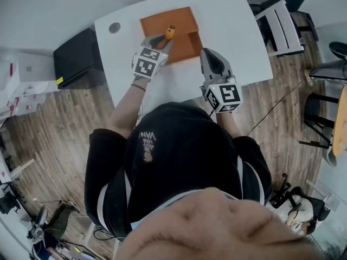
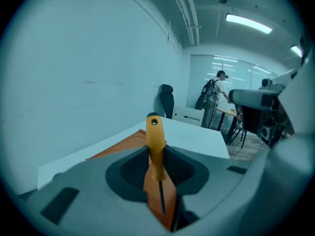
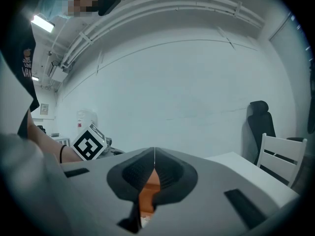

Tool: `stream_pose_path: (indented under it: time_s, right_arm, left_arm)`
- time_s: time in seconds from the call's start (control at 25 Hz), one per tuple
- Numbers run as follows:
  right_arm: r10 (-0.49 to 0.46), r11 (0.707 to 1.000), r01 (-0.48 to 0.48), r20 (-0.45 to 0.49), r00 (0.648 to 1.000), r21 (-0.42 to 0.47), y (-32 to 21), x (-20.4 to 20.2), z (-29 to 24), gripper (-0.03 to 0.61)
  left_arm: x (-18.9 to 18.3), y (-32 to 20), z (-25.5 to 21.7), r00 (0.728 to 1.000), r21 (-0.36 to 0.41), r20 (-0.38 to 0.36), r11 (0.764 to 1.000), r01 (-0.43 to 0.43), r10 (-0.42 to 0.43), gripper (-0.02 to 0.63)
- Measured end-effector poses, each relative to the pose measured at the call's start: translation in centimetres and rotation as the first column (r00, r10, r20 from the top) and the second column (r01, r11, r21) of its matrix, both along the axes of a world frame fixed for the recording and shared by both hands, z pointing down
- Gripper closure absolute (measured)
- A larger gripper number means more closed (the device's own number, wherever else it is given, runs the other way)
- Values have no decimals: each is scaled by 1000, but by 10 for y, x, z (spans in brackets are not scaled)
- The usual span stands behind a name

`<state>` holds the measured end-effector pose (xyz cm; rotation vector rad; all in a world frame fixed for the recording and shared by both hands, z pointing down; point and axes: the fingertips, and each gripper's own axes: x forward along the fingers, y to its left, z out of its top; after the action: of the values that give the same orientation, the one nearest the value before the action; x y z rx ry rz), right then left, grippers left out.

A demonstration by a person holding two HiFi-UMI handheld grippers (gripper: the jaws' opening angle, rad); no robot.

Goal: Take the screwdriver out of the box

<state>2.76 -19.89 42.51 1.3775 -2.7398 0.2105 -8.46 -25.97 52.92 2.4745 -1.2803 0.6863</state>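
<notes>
Screwdriver, head view: the orange handle sits over the near part of the orange box, clamped in our left gripper. The box is on the white table, toward the far side. Our right gripper hangs just beside the box's near right corner; we can't confirm contact with the wall. The table edge runs close on the right, with a white chair beyond it and a black cabinet off the left edge. Bare tabletop between the box and us is the open room.

Left gripper view: jaws are part-closed, pads pinching the screwdriver at the lower handle, where the dark shaft starts. The handle stands upright, poking up past the left gripper; the shaft runs down out of sight. The box shows behind and below. We can't tell whether the tip is above the rim.

Right gripper view: the right gripper has its jaws shut tip to tip, nothing between them. The orange in the gap below is the box seen through. The left gripper's marker cube is at left.

We judge this as the extraction step: grip made, lift in hand. Next move calls for a straight rise until the tip is over the near wall, then a pull toward us onto bare table, keeping off the right gripper and the wall edge.
</notes>
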Motion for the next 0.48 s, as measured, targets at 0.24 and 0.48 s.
stream_pose_path:
  time_s: [0.24, 0.48]
  right_arm:
    - [-5, 1000, 5, -14, 1000, 4, 6, -5, -3, 566]
    - [-5, 1000, 5, -19, 1000, 5, 11, -6, -2, 566]
  left_arm:
    - [-8, 5, -27, 998, 75, -60, 997, 15, -11, 511]
    - [-8, 17, -44, 994, 113, -107, 993, 24, -12, 511]
